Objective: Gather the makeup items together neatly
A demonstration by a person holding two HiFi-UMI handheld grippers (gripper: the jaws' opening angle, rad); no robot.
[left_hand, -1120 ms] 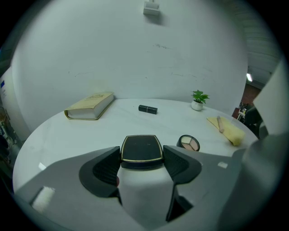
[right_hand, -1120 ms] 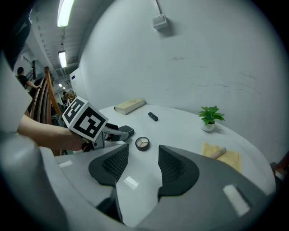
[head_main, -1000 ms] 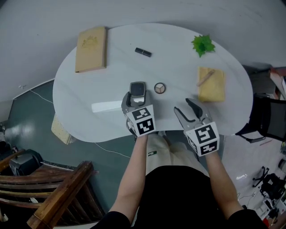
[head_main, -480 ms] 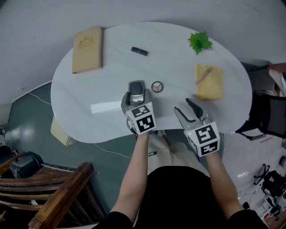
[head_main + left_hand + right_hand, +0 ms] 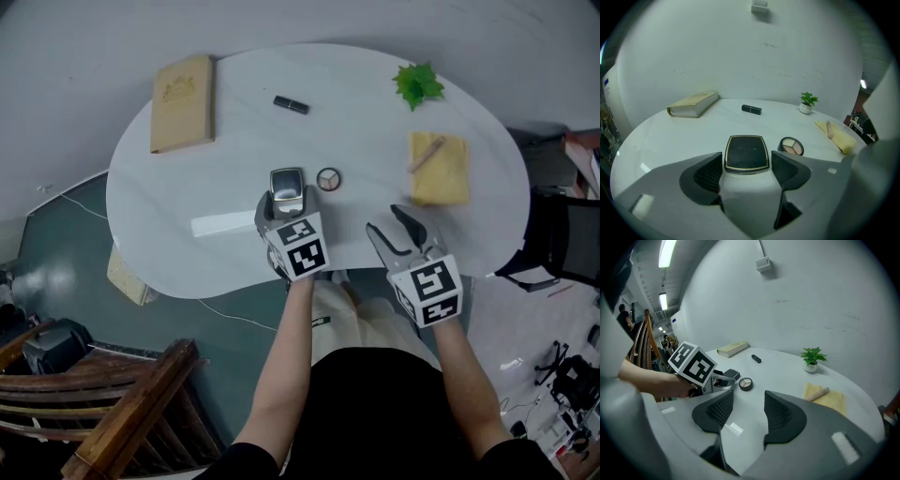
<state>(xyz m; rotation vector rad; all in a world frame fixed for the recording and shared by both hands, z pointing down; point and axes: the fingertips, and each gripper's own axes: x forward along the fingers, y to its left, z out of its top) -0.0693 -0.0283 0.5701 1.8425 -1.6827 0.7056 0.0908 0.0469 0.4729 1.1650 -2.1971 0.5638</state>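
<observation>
gathering step, item one: black rectangular compact with gold rim (image 5: 746, 152) lies flat on the white oval table (image 5: 169, 187). its near end sits between the tips of the left gripper (image 5: 746, 171), whose jaws have just been opening and stand clear of both its sides. i judge it let go here, just beside the round black eyeshadow pot (image 5: 791, 146).
item two: right gripper (image 5: 749, 409), jaws apart, nothing between them, hovering over the near table edge.
item three: small black lipstick tube (image 5: 291, 104), well apart at the far side. the next move likely calls for a reach across and a grip across its short body to bring it to the pair.
writing: faint script on the compact lid, unreadable; tan book (image 5: 183, 101) bears a gold emblem, illegible.
</observation>
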